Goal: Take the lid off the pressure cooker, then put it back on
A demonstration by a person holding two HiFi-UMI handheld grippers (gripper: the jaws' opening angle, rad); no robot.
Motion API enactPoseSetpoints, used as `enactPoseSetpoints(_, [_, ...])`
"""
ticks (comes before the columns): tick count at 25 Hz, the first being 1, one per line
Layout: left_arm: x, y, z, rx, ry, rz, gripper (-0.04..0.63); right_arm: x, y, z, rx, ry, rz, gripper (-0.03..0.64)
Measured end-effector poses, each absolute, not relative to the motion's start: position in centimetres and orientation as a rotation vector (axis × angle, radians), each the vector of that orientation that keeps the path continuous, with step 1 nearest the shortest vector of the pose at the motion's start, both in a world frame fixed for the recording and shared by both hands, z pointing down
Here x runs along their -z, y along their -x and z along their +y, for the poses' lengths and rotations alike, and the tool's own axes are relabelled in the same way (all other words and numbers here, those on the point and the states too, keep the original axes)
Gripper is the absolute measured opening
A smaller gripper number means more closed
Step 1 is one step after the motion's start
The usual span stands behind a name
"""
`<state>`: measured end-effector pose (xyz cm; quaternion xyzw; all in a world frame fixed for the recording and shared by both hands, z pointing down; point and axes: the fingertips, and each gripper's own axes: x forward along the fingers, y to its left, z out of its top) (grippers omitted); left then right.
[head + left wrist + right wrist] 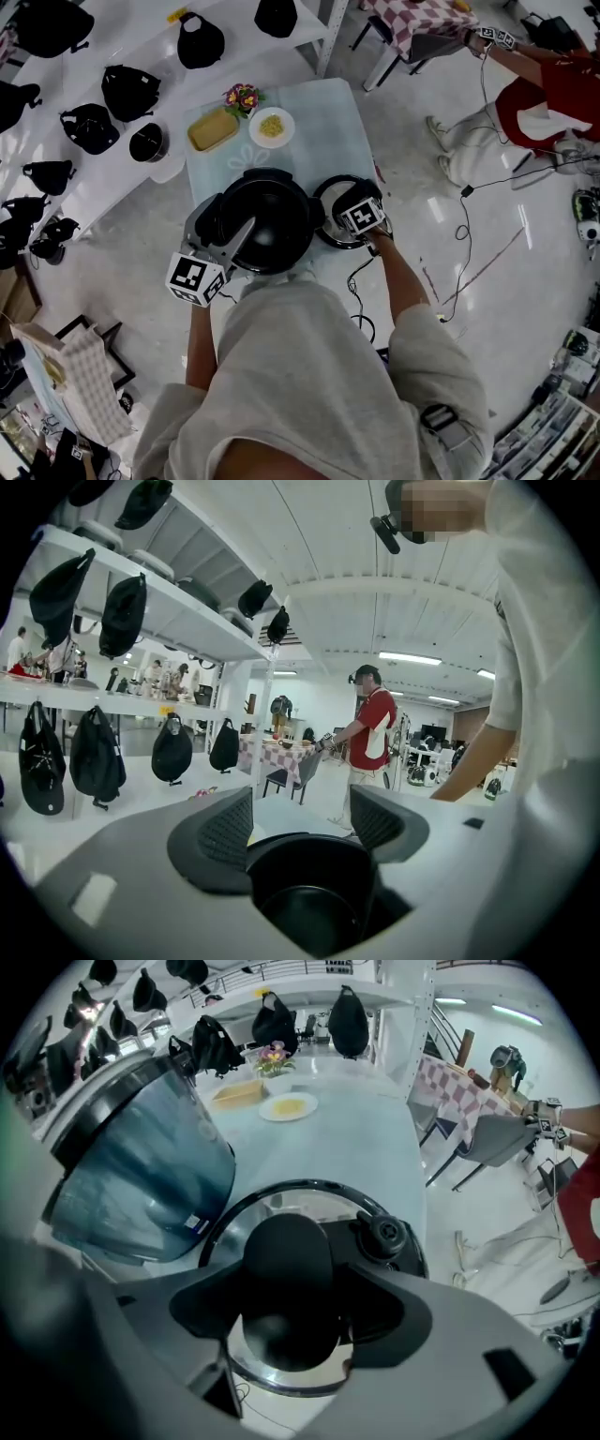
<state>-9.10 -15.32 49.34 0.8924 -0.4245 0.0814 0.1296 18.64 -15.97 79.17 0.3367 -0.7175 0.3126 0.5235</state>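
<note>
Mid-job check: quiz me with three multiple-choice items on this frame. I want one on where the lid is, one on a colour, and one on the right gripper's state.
1. Where is the lid relative to the cooker? A on top of it; B beside it, on its right; C behind it.
2. What colour is the round plate behind the cooker? A white; B red; C black.
3. The right gripper is: A open, holding nothing; B shut on the plate; C shut on the lid's knob.

Answers: 1 B, the head view shows the lid right of the open cooker. 2 A, the plate's rim is white. 3 C, the right gripper view shows the jaws against both sides of the knob.
</note>
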Motion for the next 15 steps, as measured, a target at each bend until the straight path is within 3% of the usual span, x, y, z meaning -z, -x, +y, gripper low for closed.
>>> enactPoseSetpoints(12, [-49.32,9.21,-15.04,-0.231,-2.59,-1.248,0.308,-79.84,-18.8,-15.99,-0.737,-0.752,-1.658,0.319])
enactPoseSetpoints(15, [-49.12,9.28,-14.91,-0.237,-2.594,-1.242,0.308,-79.87,-18.47,-15.85,-0.707,-0.703,-1.662,0.275])
